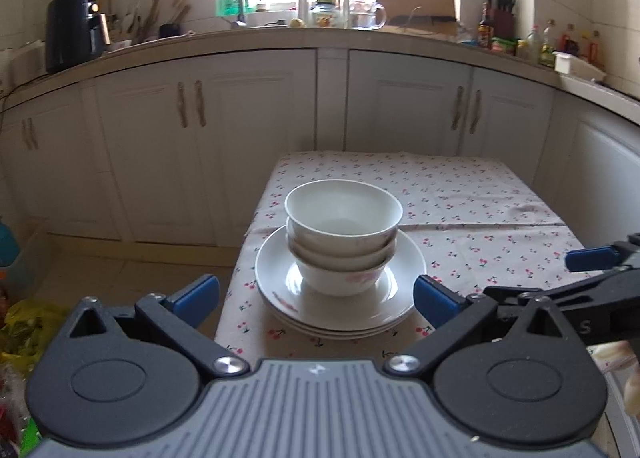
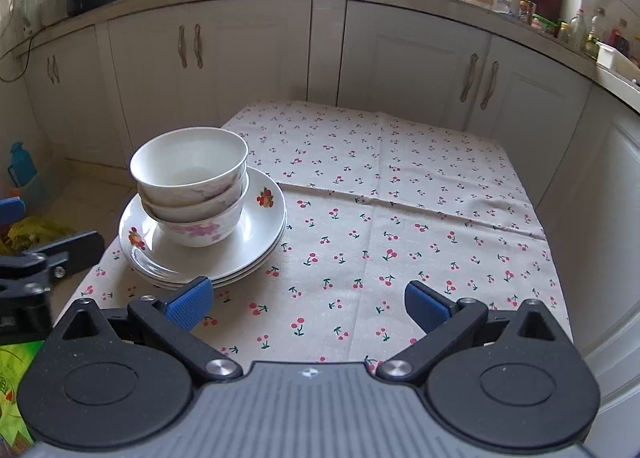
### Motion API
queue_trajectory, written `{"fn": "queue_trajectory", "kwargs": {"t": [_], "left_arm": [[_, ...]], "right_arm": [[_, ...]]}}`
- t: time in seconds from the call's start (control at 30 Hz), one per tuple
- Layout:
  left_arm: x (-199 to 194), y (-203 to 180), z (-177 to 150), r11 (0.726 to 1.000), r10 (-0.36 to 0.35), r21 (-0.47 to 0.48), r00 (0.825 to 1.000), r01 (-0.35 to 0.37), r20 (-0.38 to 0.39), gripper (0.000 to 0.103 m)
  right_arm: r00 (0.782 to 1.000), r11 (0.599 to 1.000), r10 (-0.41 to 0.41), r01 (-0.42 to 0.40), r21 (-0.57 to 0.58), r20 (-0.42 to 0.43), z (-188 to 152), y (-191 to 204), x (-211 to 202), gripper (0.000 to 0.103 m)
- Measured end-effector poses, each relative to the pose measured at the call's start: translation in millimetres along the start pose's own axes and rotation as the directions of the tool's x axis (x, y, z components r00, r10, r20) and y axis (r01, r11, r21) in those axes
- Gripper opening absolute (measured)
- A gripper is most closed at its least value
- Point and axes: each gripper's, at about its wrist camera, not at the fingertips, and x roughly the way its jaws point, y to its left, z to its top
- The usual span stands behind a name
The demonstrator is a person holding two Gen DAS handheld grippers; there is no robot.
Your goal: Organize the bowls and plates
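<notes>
Three nested bowls (image 1: 343, 234) sit on stacked plates (image 1: 340, 298) near the left edge of the cherry-print counter (image 2: 400, 218). The left gripper (image 1: 316, 294) and right gripper (image 2: 308, 302) hover nearby, jaws wide and empty.

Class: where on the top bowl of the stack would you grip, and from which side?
Grip the top bowl by its rim, probably from above: one finger inside, one outside. It sits upright and nested in the bowl below, so only its upper wall and open mouth are exposed.
</notes>
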Motion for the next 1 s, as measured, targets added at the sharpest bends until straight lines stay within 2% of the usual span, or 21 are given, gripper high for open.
{"fn": "queue_trajectory", "kwargs": {"t": [0.27,1.0], "left_arm": [[-3.1,-7.2,3.3,1.0,0.017,0.006,1.0,-0.017,-0.014,0.102],[-4.5,-9.1,6.4,1.0,0.024,-0.012,0.999,-0.024,-0.024,0.102]], "right_arm": [[1.0,0.999,0.003,-0.004,0.045,0.024,-1.5,-5.5,-7.8,0.103],[0.999,0.998,-0.006,0.004,0.056,0.049,0.5,-8.0,-15.8,0.103]]}}
